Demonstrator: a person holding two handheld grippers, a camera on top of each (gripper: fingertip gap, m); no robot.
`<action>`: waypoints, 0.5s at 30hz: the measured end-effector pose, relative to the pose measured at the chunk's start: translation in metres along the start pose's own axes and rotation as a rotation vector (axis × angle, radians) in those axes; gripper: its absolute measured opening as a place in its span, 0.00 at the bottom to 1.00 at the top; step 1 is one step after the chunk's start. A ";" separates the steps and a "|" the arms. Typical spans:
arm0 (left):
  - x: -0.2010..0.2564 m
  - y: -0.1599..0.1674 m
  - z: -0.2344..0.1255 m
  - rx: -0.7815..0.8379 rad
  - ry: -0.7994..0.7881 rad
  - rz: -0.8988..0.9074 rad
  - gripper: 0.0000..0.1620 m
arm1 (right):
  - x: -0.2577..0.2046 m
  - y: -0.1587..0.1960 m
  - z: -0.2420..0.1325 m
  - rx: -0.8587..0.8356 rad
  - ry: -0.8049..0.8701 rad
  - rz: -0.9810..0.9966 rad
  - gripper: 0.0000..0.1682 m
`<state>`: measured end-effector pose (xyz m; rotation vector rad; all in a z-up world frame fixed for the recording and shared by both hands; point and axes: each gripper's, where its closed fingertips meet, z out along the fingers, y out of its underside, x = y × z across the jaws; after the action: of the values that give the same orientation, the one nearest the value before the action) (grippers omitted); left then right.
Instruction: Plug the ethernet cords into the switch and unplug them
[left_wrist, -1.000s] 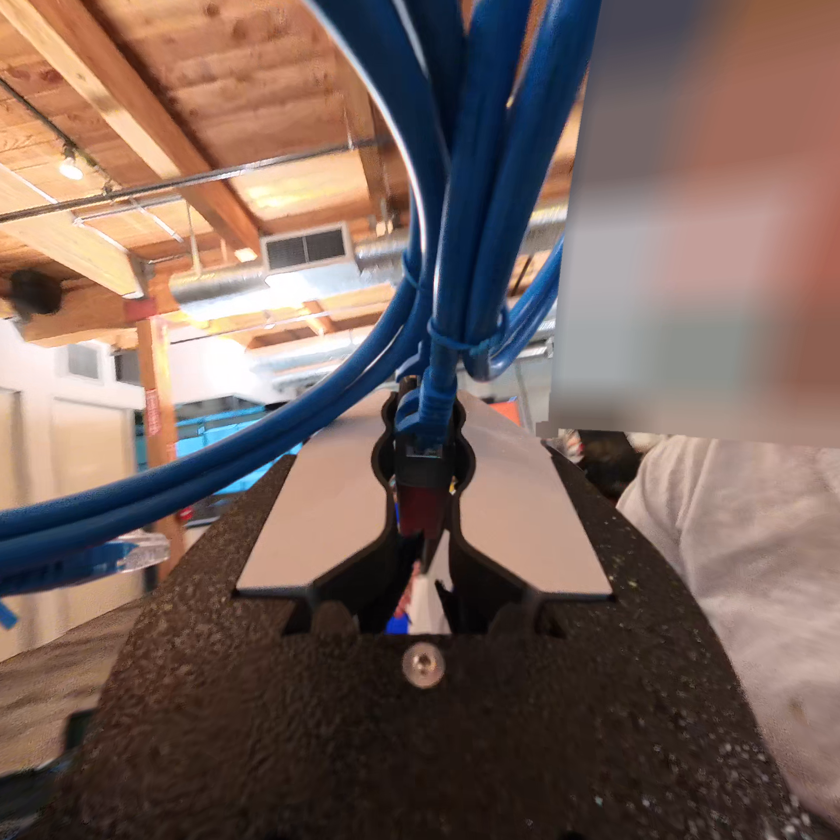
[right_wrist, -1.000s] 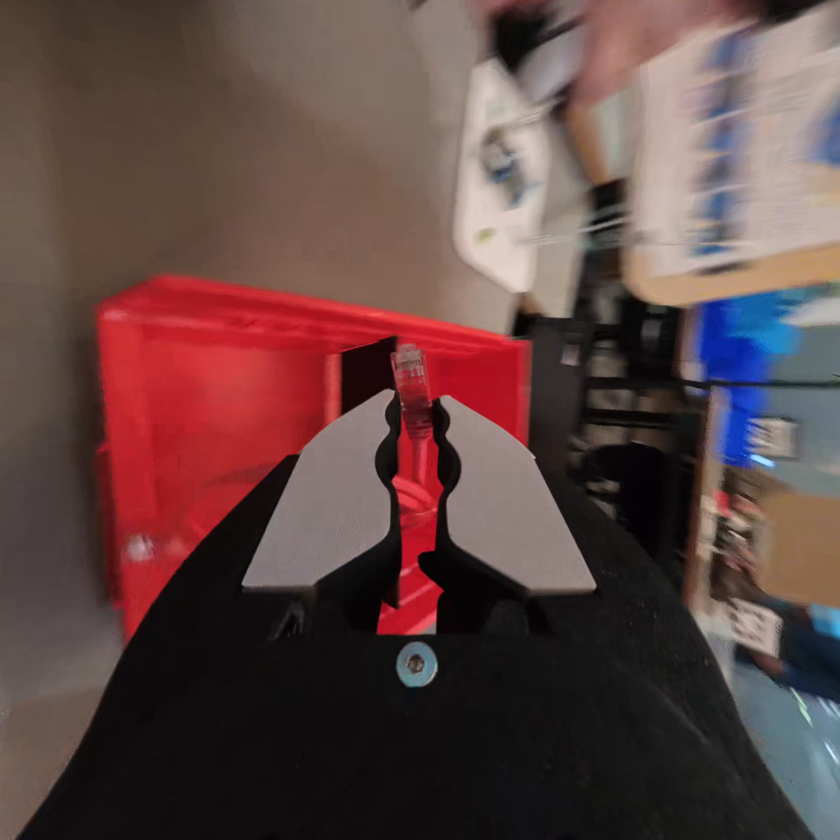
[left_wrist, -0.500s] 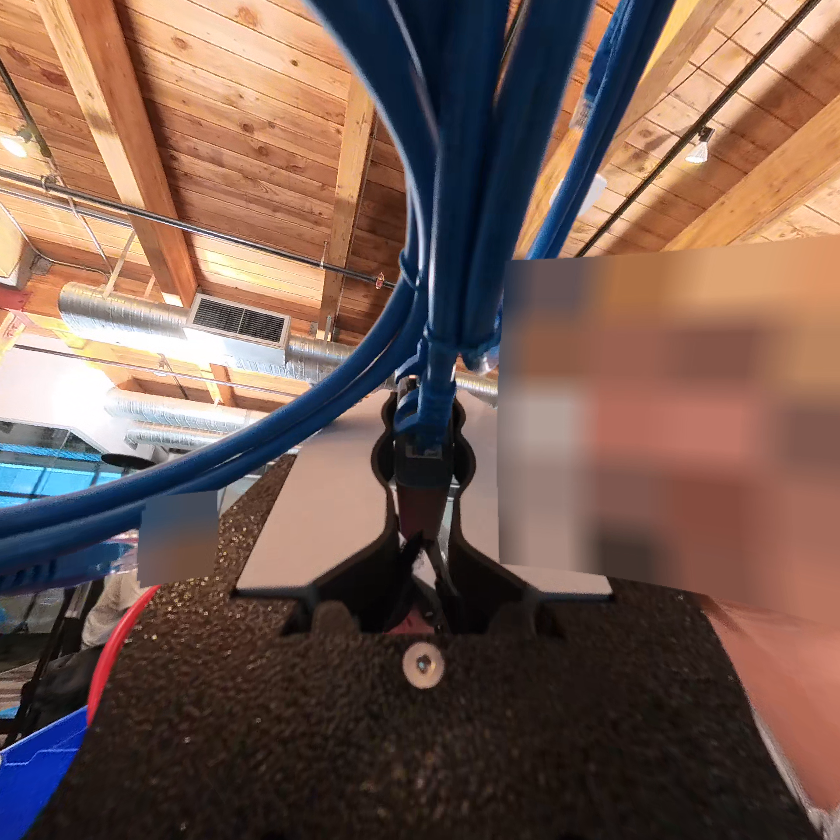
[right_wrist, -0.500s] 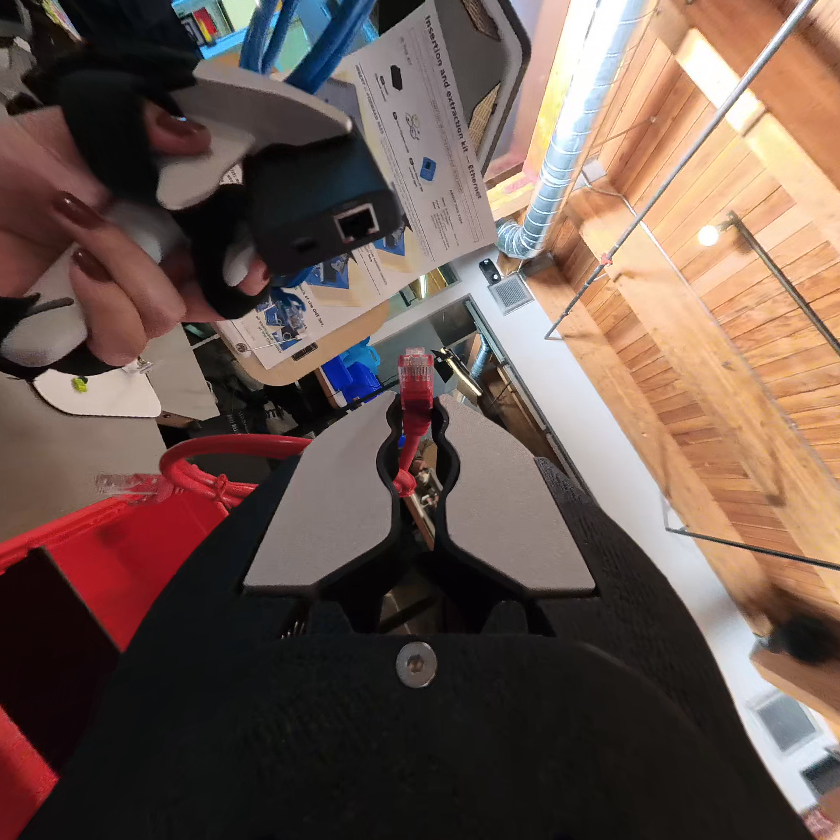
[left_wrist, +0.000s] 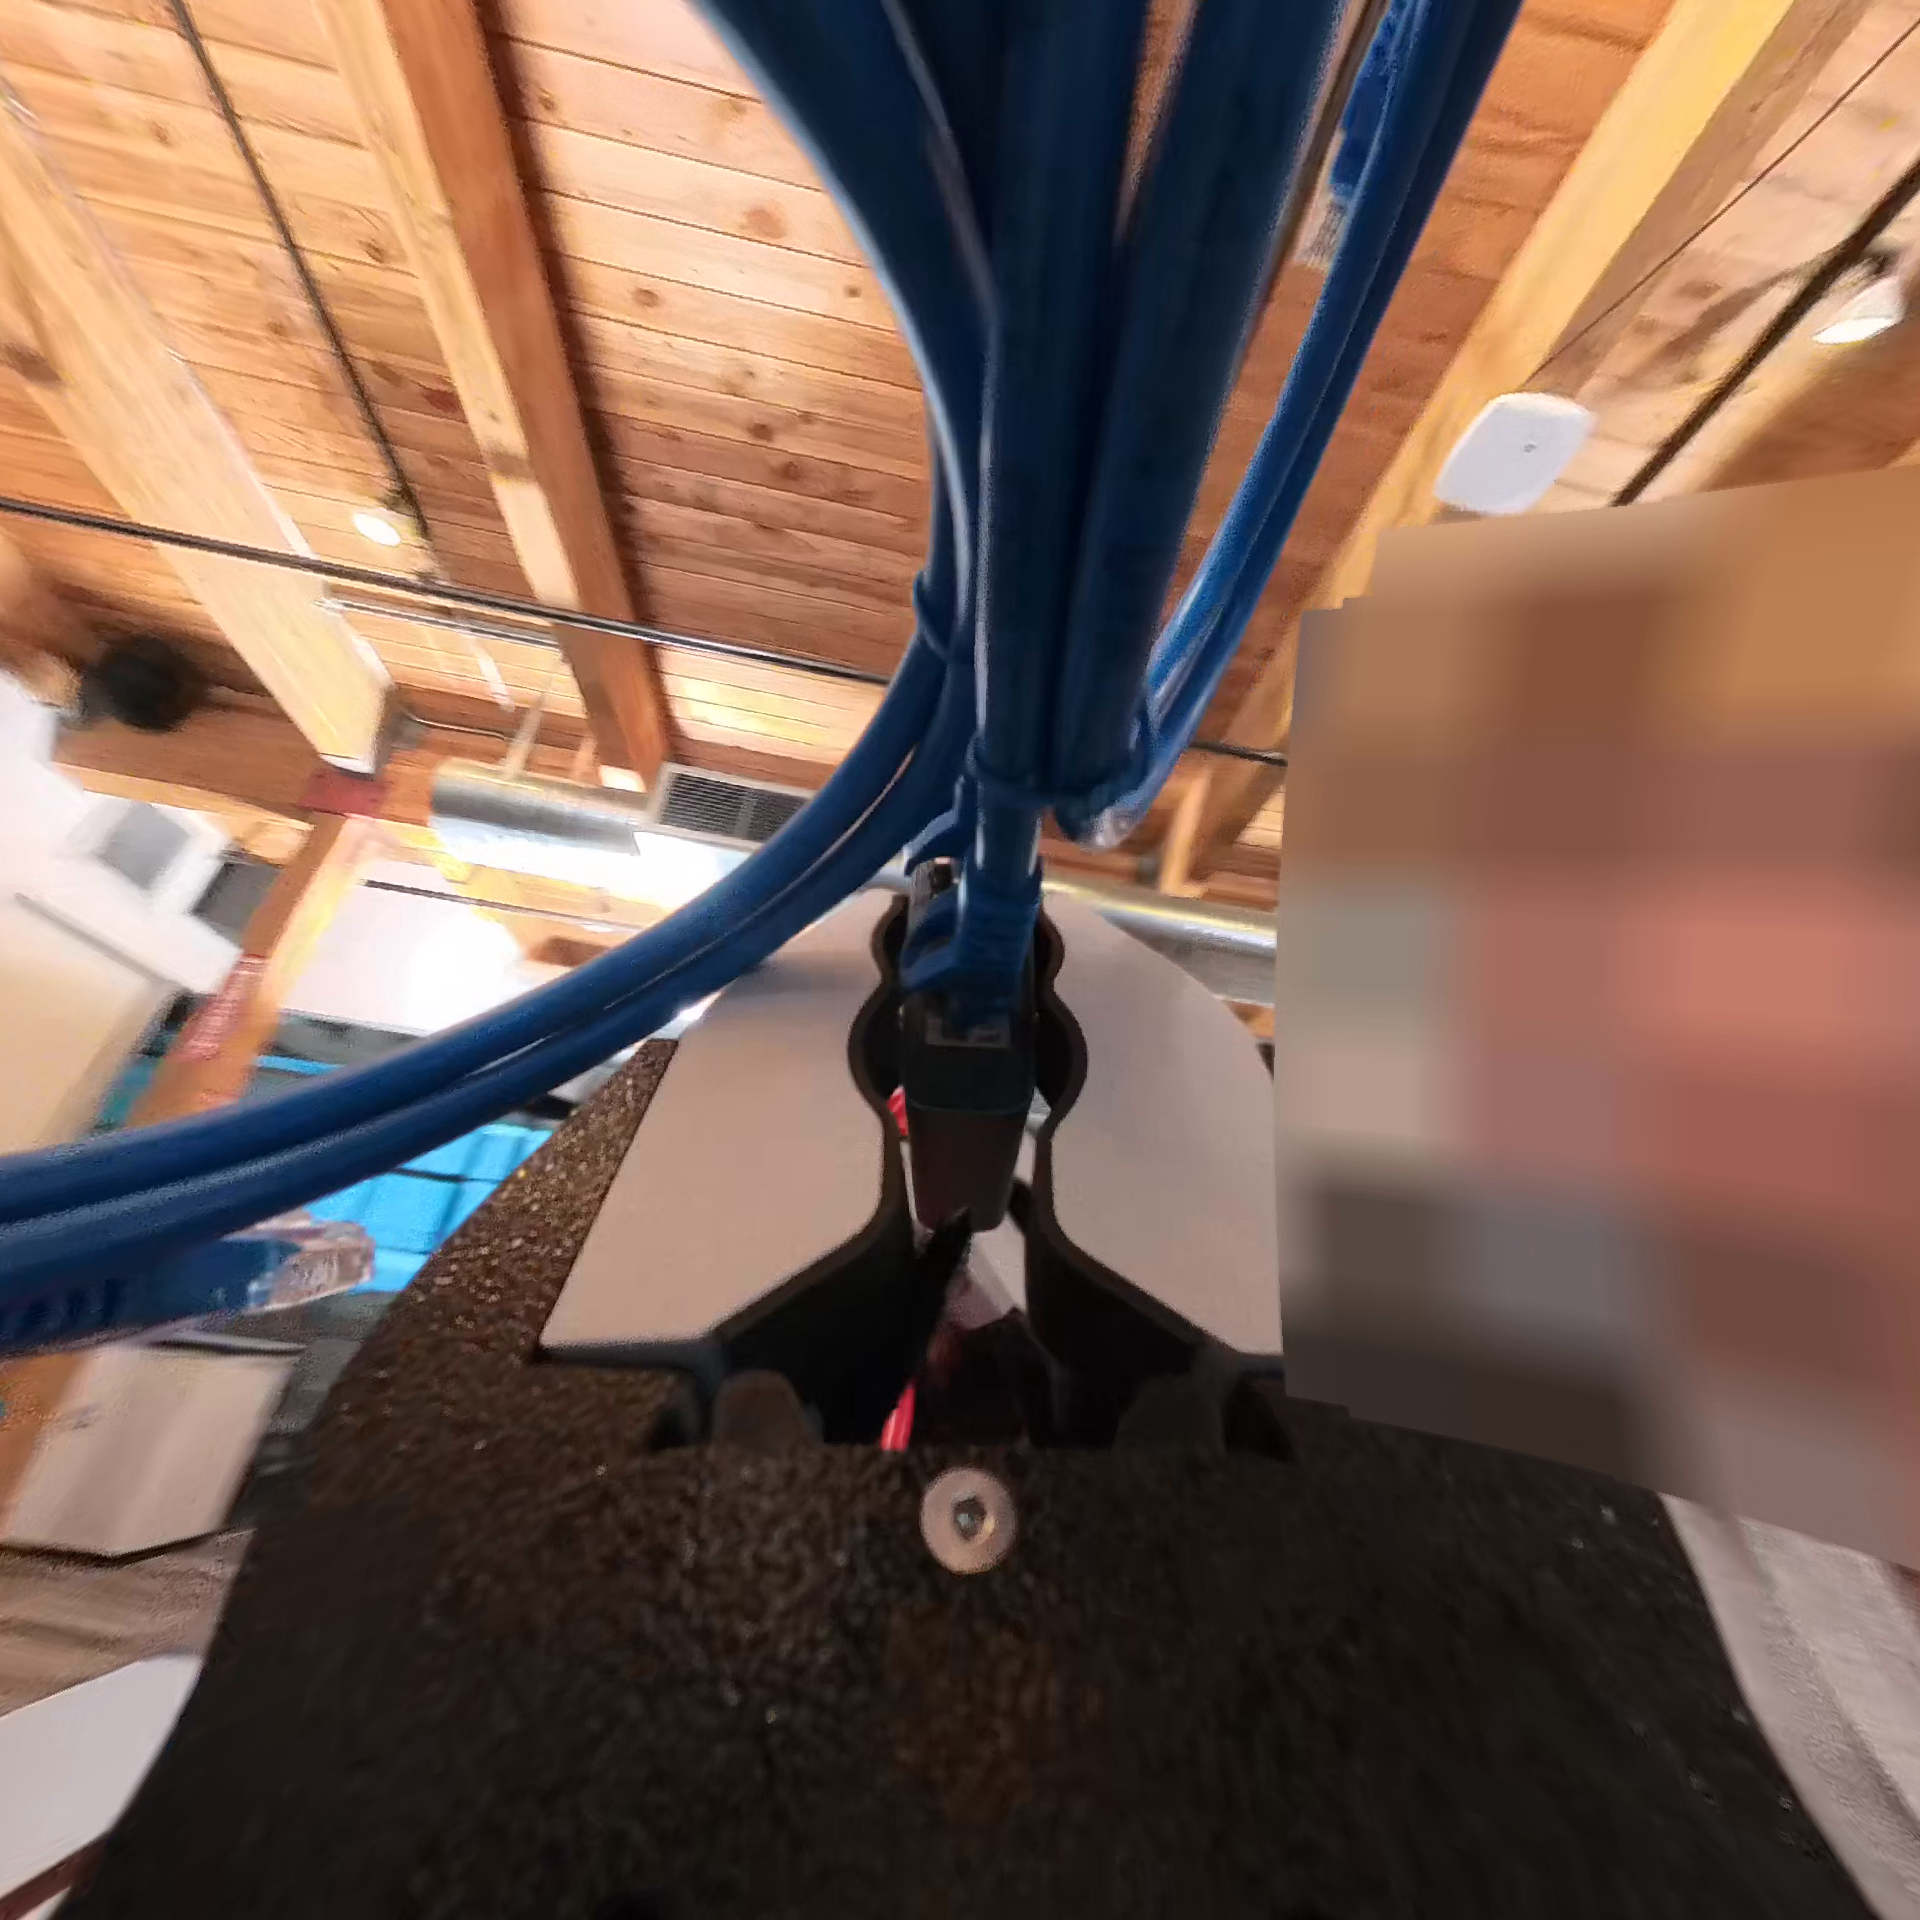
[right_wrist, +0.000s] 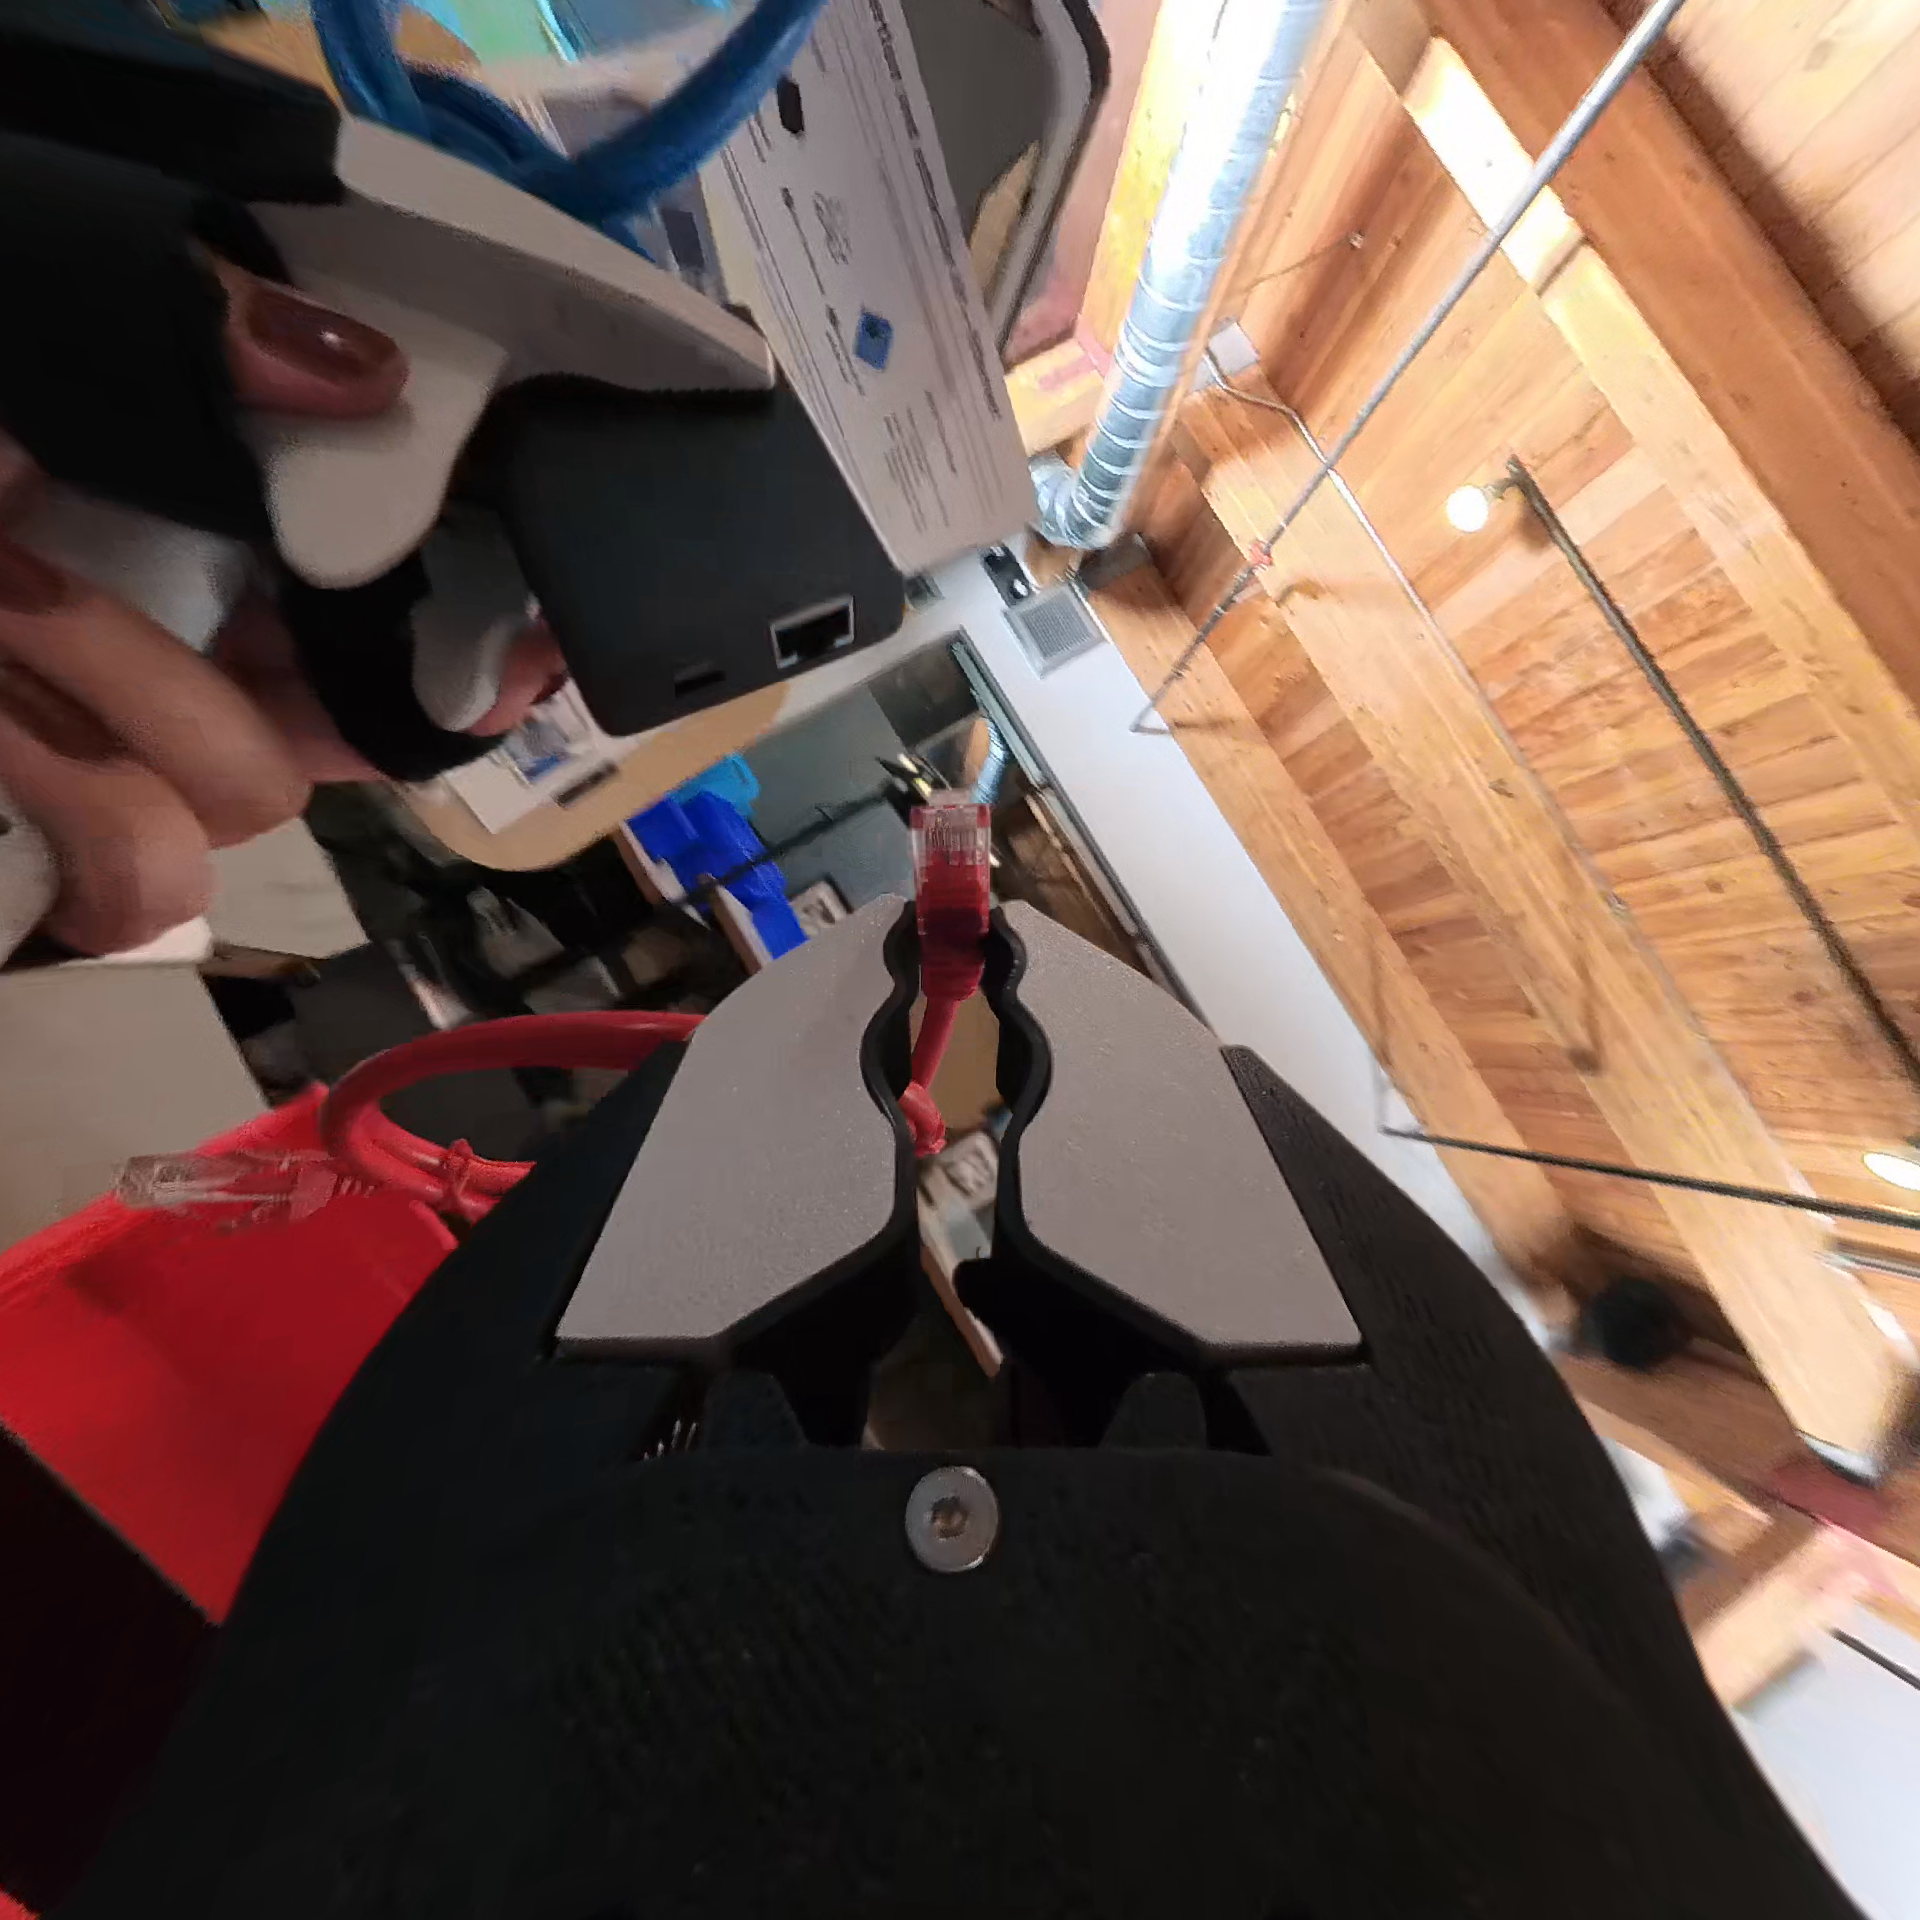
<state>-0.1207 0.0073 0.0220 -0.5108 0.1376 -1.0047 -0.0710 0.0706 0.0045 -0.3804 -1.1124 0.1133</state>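
Note:
My left gripper points up at the ceiling and is shut on a black box, seen edge-on. A blue cable is plugged into the box's top, and its bundled loops hang over the view. A free blue plug dangles at the left. My right gripper is shut on the boot of a red cable plug, whose tip sticks out past the jaws. In the right wrist view the black box is at the upper left with an empty port facing the red plug, a short gap apart.
A person's hand holds the left gripper's handle. The red cable's loop and clear far plug hang over a red bin. A printed sheet stands behind the box. Wooden ceiling beams and a duct fill the background.
My right gripper has lifted the red plug out of the red bin and swung it up toward the black box, now closer to its port. My left gripper has tilted slightly, still holding the box.

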 end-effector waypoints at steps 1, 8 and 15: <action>-0.002 0.003 0.000 -0.011 -0.039 0.050 0.12 | 0.001 0.001 0.001 -0.038 0.027 -0.042 0.06; 0.010 0.021 0.005 -0.084 -0.108 0.361 0.13 | -0.026 0.008 0.010 -0.213 -0.002 -0.199 0.06; 0.011 0.030 0.005 -0.131 -0.105 0.485 0.13 | -0.024 0.011 0.009 -0.257 -0.001 -0.157 0.07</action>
<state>-0.0904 0.0122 0.0135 -0.6122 0.2222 -0.4957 -0.0885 0.0759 -0.0168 -0.5196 -1.1569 -0.1698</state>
